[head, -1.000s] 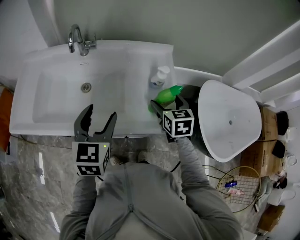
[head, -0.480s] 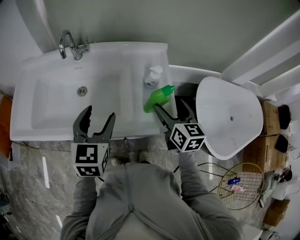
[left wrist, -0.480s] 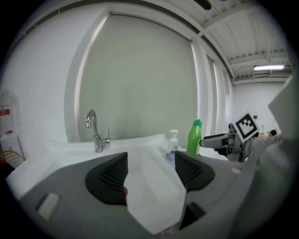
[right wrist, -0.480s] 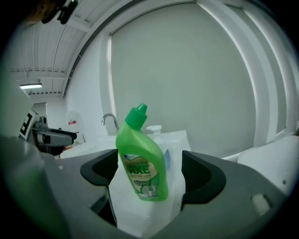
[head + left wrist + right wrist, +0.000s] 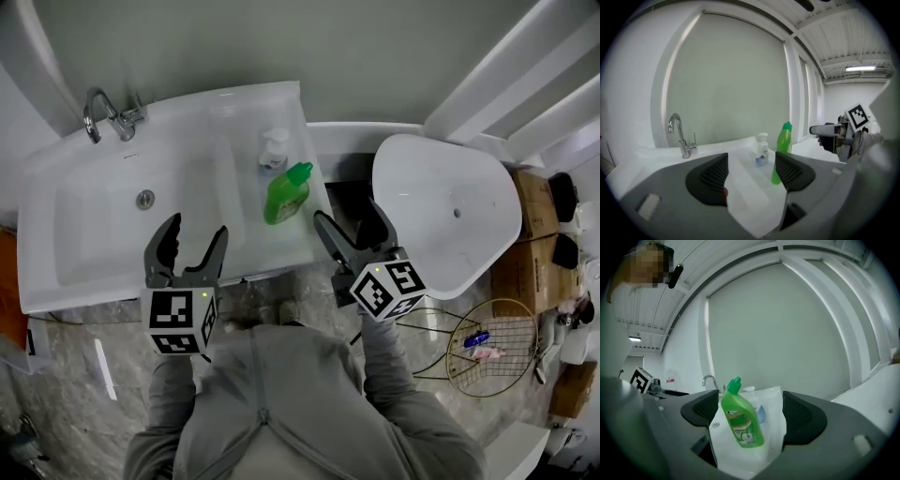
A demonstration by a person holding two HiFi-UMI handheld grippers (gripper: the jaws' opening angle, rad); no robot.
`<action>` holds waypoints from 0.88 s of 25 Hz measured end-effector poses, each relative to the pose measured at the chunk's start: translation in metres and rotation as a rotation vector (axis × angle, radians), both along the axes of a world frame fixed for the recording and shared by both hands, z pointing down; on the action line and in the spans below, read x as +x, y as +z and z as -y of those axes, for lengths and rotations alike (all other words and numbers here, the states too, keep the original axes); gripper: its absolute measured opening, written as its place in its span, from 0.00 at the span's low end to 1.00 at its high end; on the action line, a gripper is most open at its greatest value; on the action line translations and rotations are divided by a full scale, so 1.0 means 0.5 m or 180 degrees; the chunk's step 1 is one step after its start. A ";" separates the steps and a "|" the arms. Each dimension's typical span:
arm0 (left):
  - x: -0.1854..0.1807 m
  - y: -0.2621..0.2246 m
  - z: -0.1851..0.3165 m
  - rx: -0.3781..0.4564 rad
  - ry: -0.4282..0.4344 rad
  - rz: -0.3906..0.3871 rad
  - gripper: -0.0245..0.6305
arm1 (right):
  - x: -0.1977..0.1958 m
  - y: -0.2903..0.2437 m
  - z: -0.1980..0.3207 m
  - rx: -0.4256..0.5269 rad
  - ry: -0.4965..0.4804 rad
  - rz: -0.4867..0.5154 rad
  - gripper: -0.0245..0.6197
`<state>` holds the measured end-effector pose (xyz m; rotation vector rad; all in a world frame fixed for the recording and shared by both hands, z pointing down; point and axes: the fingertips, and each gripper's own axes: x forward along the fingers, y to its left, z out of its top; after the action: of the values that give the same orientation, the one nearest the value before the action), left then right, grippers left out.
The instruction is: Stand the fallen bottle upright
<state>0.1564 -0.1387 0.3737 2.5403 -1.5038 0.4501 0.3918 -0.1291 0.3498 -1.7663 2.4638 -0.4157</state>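
The green bottle stands upright on the flat right ledge of the white washbasin, its cap leaning slightly; it also shows as the green bottle and the green bottle. Nothing holds it. My right gripper is open, just off the basin's right front corner, apart from the bottle. My left gripper is open over the basin's front rim, empty. In the right gripper view the bottle stands between the spread jaws but farther off.
A small white pump dispenser stands just behind the green bottle. A chrome tap is at the basin's back left. A white tub-like fixture is to the right; a wire basket sits on the floor.
My right gripper let go of the green bottle and drew back toward me and to the right. The bottle stays standing on the ledge. The left gripper barely moved.
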 end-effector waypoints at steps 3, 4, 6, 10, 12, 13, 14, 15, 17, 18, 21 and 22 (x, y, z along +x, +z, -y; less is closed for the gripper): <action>0.020 -0.004 0.002 0.0010 0.0080 0.0010 0.58 | 0.021 -0.004 -0.017 0.0005 0.0074 -0.0004 0.70; 0.026 -0.005 0.003 0.0014 0.0103 0.0014 0.58 | 0.024 -0.003 -0.022 -0.0001 0.0076 -0.0029 0.70; 0.039 -0.007 0.004 0.0028 0.0149 0.0017 0.58 | 0.026 0.001 -0.034 -0.0015 0.0061 -0.0089 0.70; 0.063 -0.013 0.007 0.0050 0.0224 0.0026 0.58 | 0.033 0.004 -0.046 -0.0012 0.0077 -0.0207 0.70; 0.071 -0.015 0.009 0.0056 0.0249 0.0031 0.58 | 0.035 0.004 -0.047 -0.0004 0.0086 -0.0287 0.70; 0.074 -0.016 0.009 0.0059 0.0258 0.0034 0.58 | 0.036 0.004 -0.047 0.0000 0.0089 -0.0323 0.70; 0.077 -0.017 0.011 0.0062 0.0265 0.0035 0.58 | 0.037 0.003 -0.046 0.0005 0.0092 -0.0349 0.70; 0.080 -0.019 0.012 0.0065 0.0271 0.0035 0.58 | 0.038 0.002 -0.045 0.0011 0.0093 -0.0364 0.70; 0.083 -0.020 0.014 0.0069 0.0272 0.0035 0.58 | 0.040 0.001 -0.043 0.0017 0.0090 -0.0372 0.70; 0.085 -0.020 0.015 0.0069 0.0269 0.0037 0.58 | 0.041 0.001 -0.042 0.0018 0.0084 -0.0377 0.70; 0.087 -0.022 0.015 0.0068 0.0253 0.0047 0.58 | 0.042 -0.001 -0.040 0.0021 0.0064 -0.0395 0.70; 0.087 -0.023 0.015 0.0068 0.0246 0.0049 0.58 | 0.043 -0.002 -0.039 0.0019 0.0056 -0.0400 0.70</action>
<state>0.2001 -0.1461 0.3624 2.6248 -1.4268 0.4672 0.4131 -0.1095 0.3490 -1.8650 2.5269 -0.3042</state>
